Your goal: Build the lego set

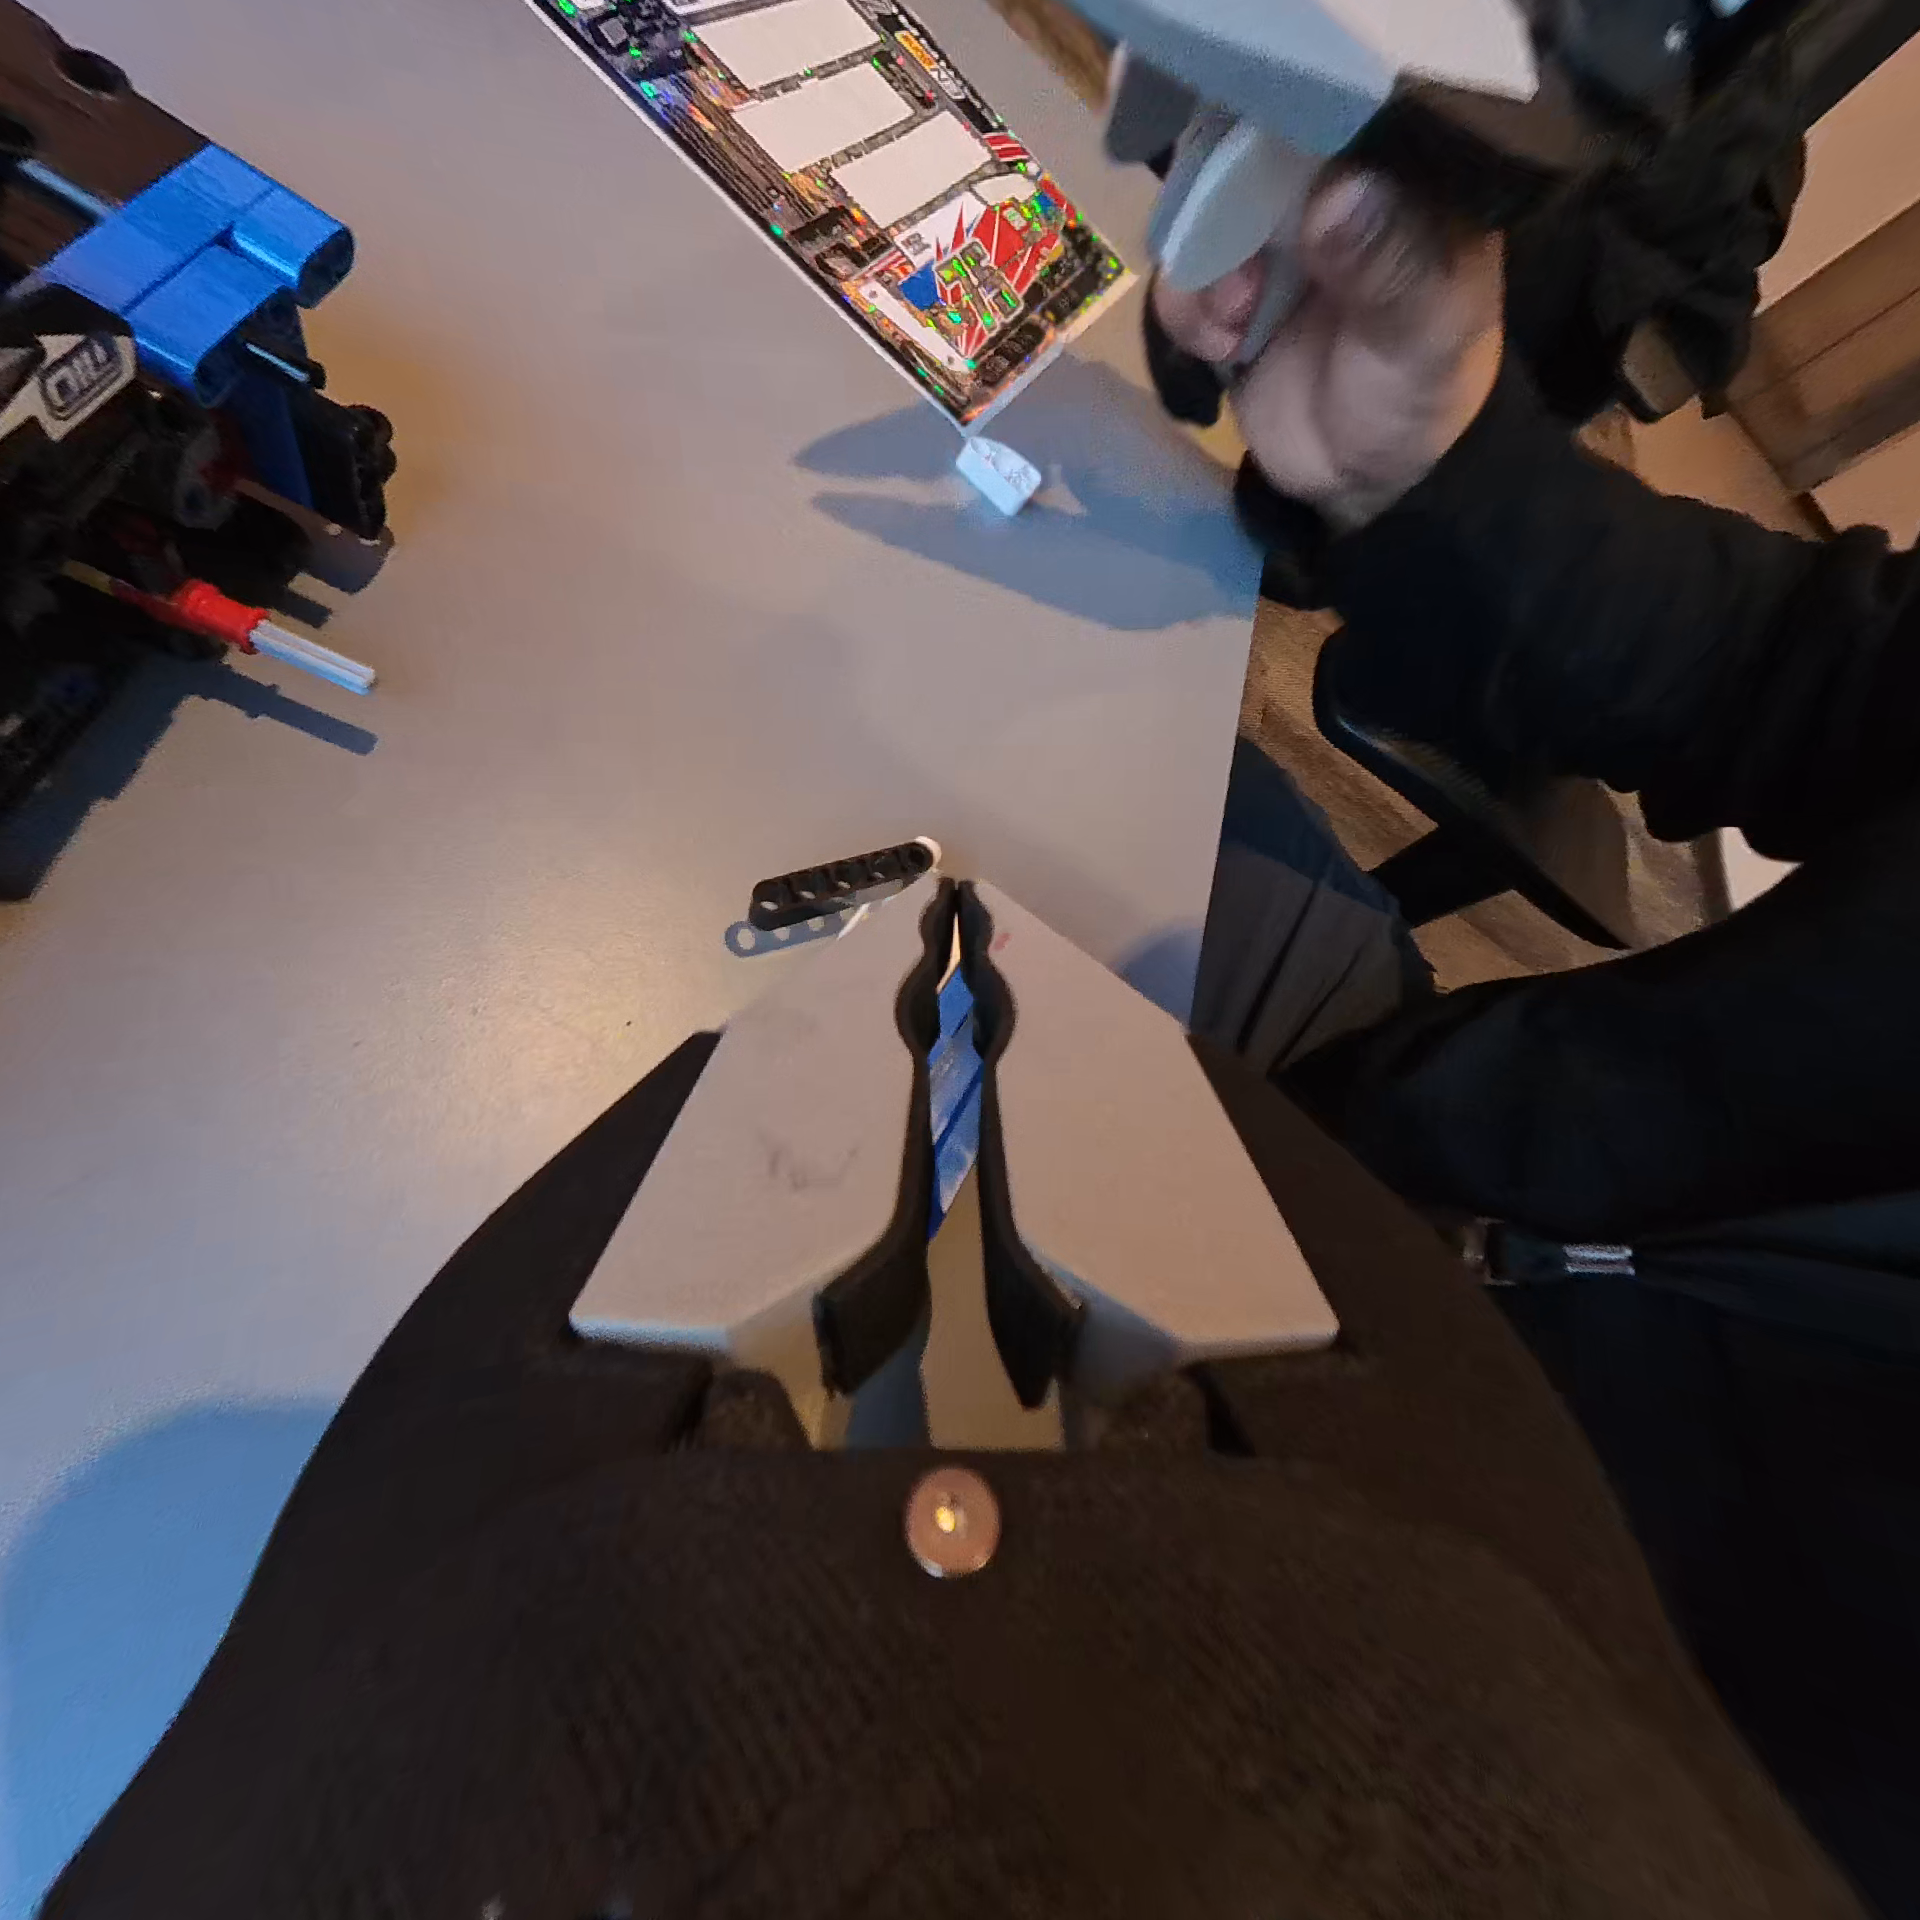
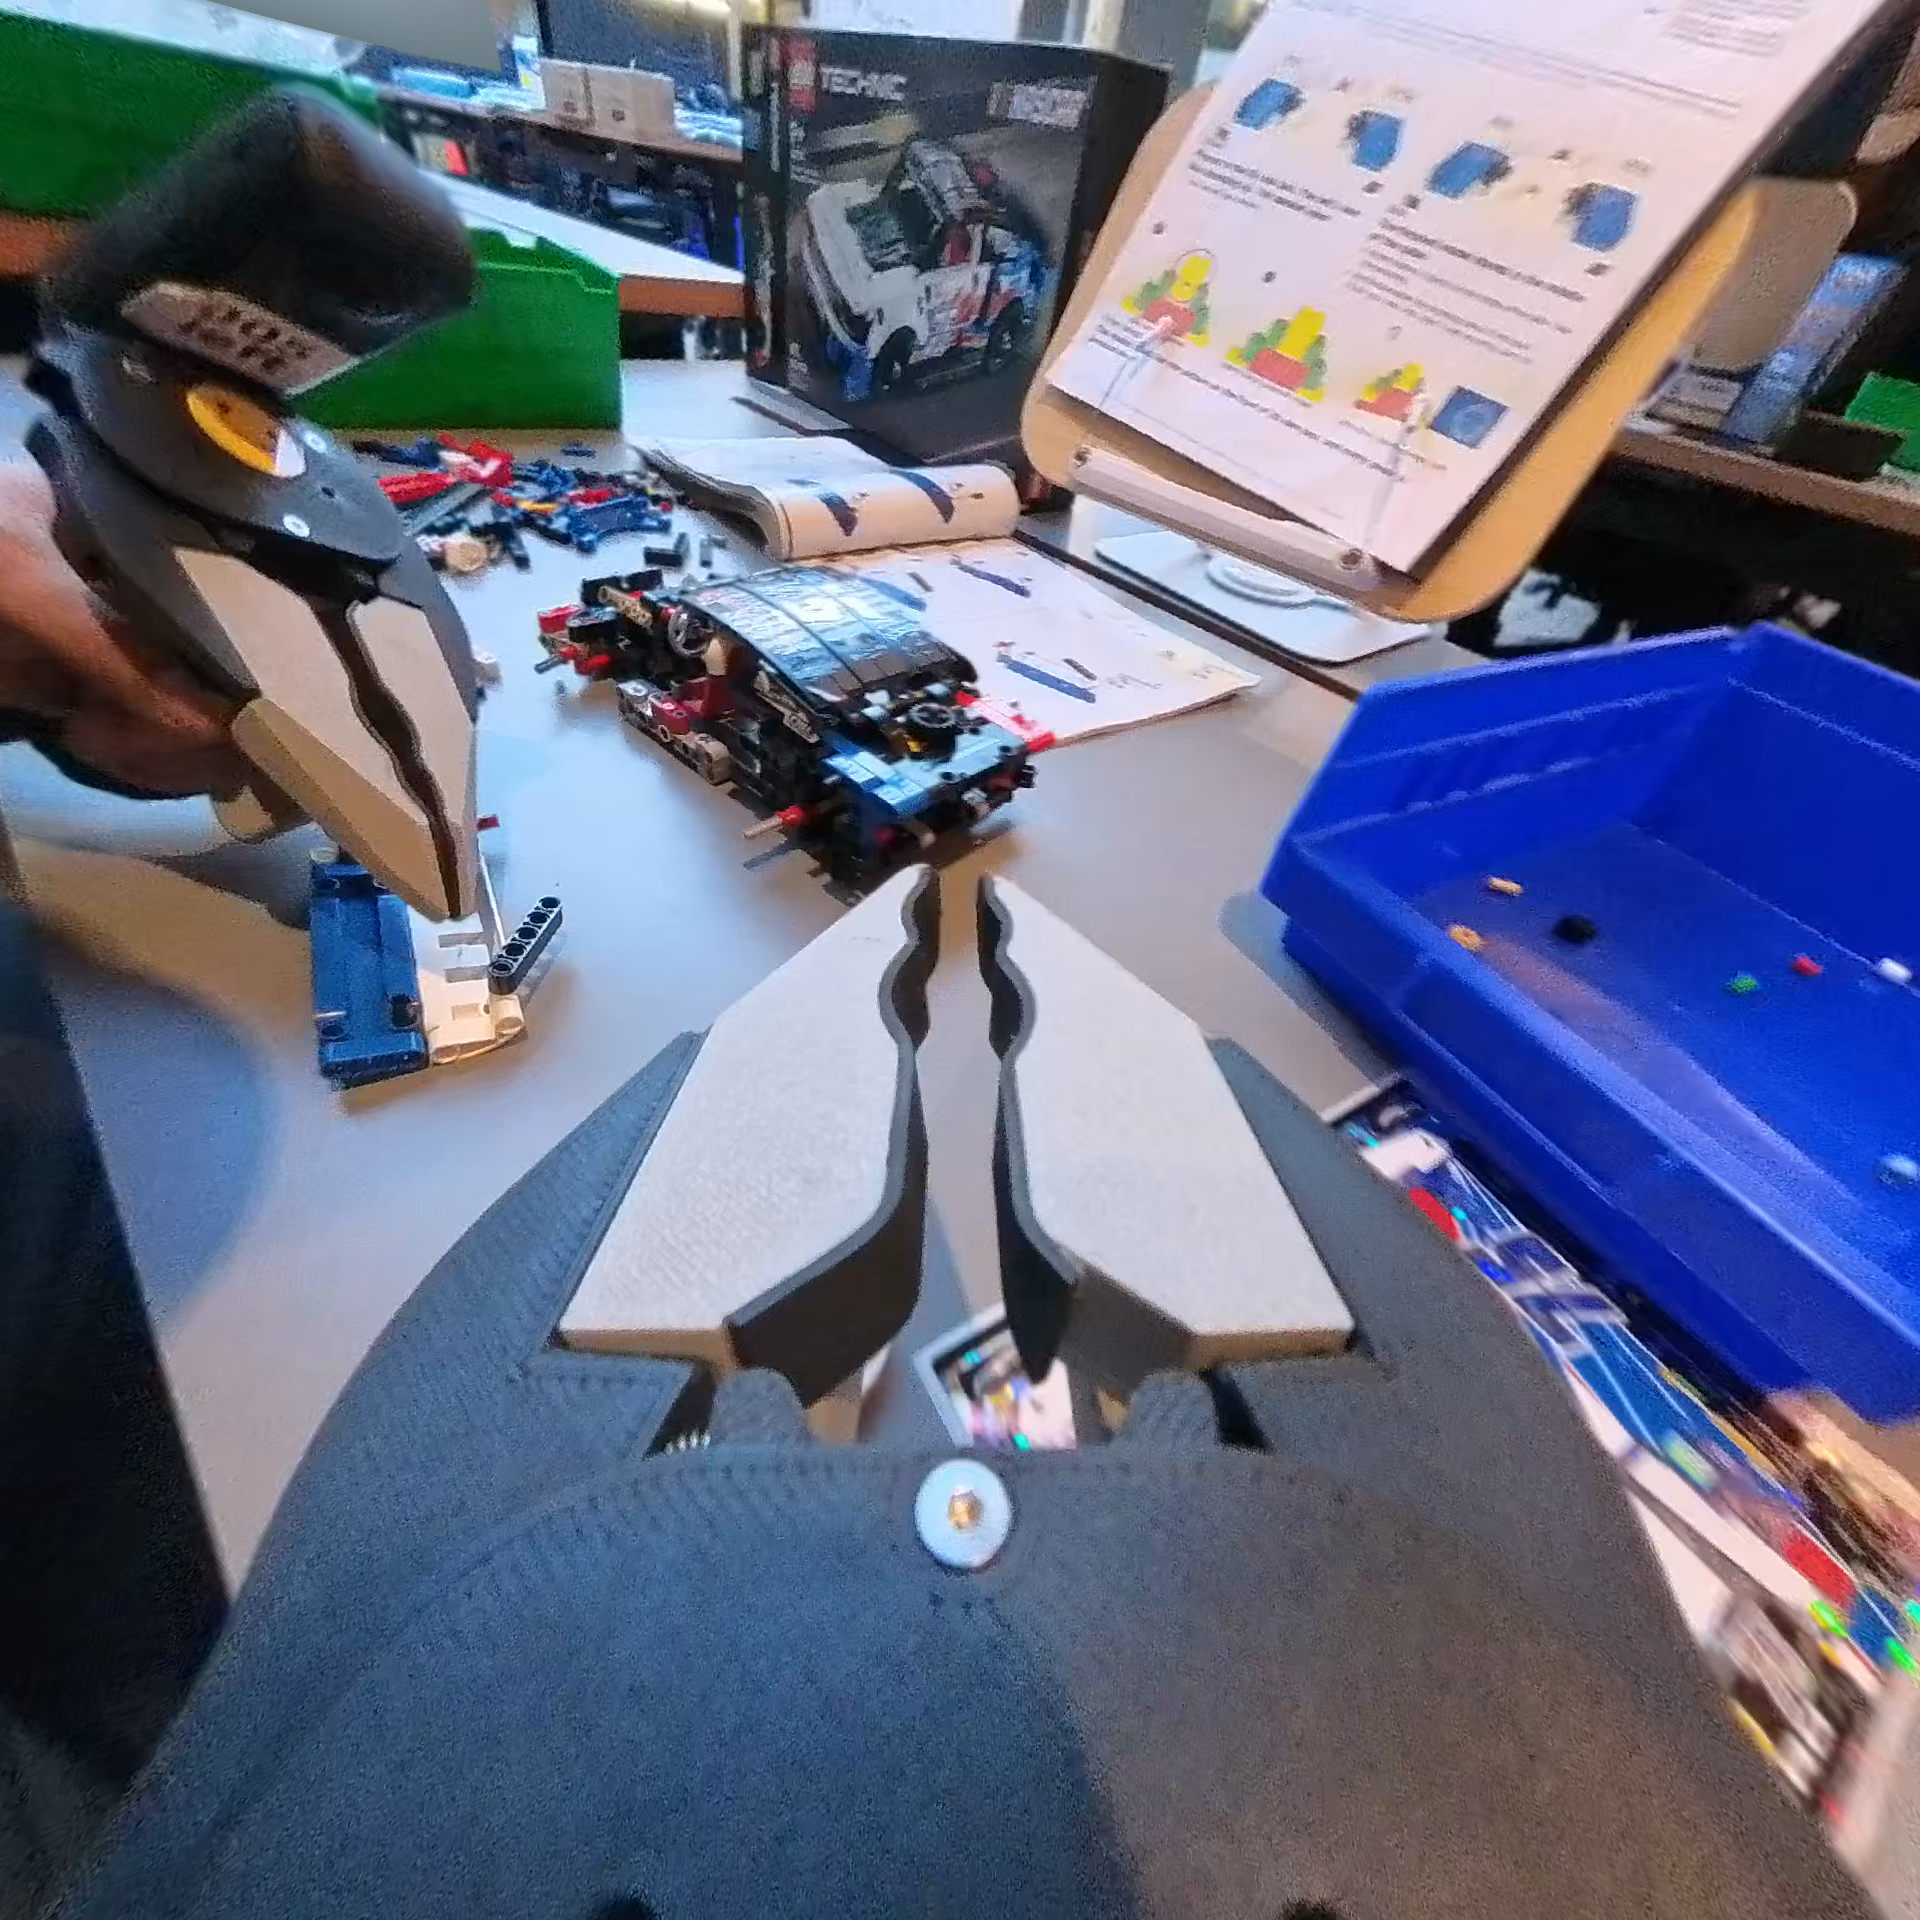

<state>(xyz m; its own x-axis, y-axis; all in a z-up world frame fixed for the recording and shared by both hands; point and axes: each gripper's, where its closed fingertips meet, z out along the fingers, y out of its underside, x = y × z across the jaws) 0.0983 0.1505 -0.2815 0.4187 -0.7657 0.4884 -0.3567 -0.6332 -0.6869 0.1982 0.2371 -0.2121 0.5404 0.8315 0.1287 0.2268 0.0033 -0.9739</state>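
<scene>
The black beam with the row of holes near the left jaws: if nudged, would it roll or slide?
The flat black plastic beam with a row of holes would probably slide on the smooth grey table, since its faces look flat. It seems light and stiff, attached to the white-and-blue panel assembly, so both likely shift together.

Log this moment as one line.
left gripper: shut on blue-and-white subassembly | right gripper: open, empty | car model: on table

Glossy plastic blue bin (image 2: 1538, 1049), matt grey table (image 1: 623, 644), shiny holographic sticker sheet (image 1: 883, 177).
</scene>
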